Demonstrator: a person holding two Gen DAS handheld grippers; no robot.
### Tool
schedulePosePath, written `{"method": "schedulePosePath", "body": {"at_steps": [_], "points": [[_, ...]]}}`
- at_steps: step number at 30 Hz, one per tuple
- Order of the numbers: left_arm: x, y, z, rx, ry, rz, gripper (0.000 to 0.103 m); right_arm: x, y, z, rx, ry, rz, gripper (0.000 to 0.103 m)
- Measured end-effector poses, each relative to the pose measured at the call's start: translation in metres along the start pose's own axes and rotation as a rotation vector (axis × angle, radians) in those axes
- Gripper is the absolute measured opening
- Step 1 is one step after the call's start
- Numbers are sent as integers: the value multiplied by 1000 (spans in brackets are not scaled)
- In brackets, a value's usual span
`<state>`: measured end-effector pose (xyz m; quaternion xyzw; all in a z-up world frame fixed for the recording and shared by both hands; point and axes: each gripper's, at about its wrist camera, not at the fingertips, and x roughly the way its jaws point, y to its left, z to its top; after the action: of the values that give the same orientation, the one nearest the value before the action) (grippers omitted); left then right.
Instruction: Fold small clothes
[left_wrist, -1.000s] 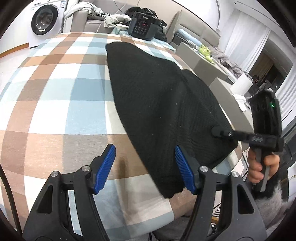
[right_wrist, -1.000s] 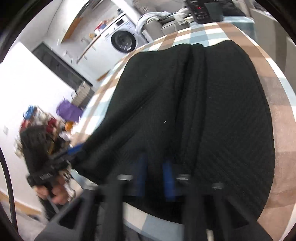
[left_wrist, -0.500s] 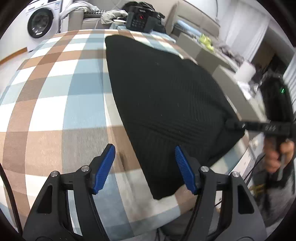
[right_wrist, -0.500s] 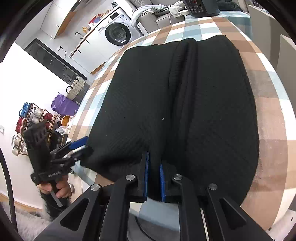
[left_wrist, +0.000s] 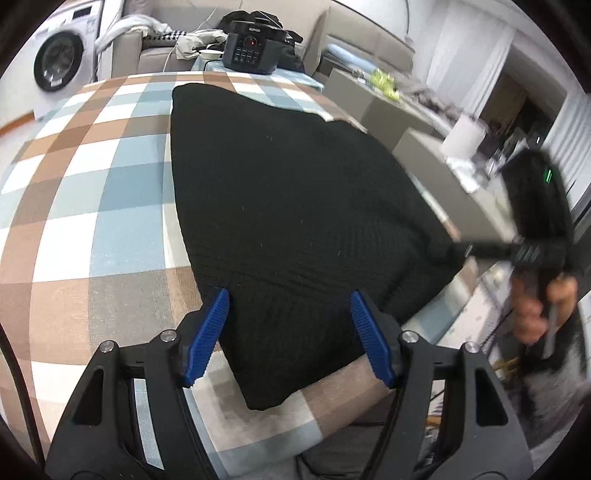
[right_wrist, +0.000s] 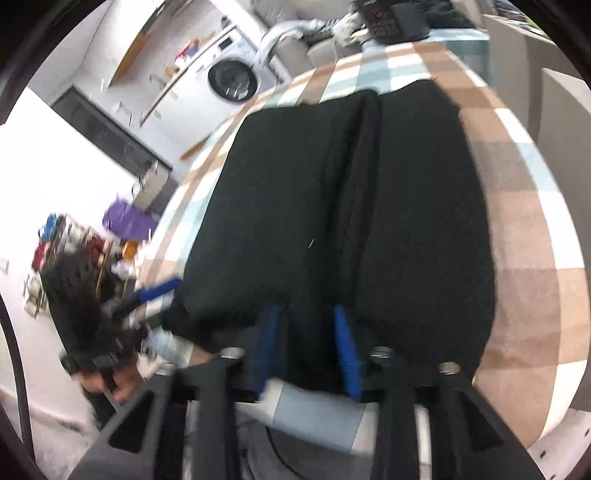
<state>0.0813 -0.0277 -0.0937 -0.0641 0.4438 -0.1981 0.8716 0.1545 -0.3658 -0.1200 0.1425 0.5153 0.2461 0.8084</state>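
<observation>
Black knit garment (left_wrist: 295, 206) flat on checked table (left_wrist: 92, 206), long axis running from near edge toward far pressure cooker (left_wrist: 255, 51). Left gripper (left_wrist: 290, 332) jaws apart over near hem. Right gripper (right_wrist: 306, 350) jaws opening, centre fold between them, unpressed.

— What colour is that garment (left_wrist: 295, 206)?
— Black, plain, with a fine ribbed knit. The tablecloth (left_wrist: 85, 206) under it is checked in brown, pale blue and white.
— And the grippers?
— Black frames, both. The left gripper (left_wrist: 290, 338) has bright blue ridged pads (left_wrist: 210, 332); the right gripper (right_wrist: 306, 350) has blue ones too.
— Anything behind?
— A white washing machine (left_wrist: 62, 59) and a black cooker (left_wrist: 255, 51) with a red light.
</observation>
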Motion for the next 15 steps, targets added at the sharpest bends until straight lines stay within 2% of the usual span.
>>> {"method": "schedulePosePath", "body": {"at_steps": [3,7,8,9,10,13,15], "points": [[4,0,-7,20,14,17,66,-3,2,2,-4,-4,33,38],[1,15,-8,-38,22,8,66,4,17,-7,-106,25,90,38],[2,19,-8,-50,26,7,66,9,21,-10,-133,37,73,38],[3,22,-8,-65,32,7,66,16,23,-12,-156,63,28,33],[3,24,-8,-76,35,7,66,24,23,-13,-171,102,-21,16],[1,26,-6,-77,28,7,66,19,29,-10,-208,95,-46,8],[-3,25,-4,-67,17,13,66,4,32,-3,-180,61,7,8]]}}
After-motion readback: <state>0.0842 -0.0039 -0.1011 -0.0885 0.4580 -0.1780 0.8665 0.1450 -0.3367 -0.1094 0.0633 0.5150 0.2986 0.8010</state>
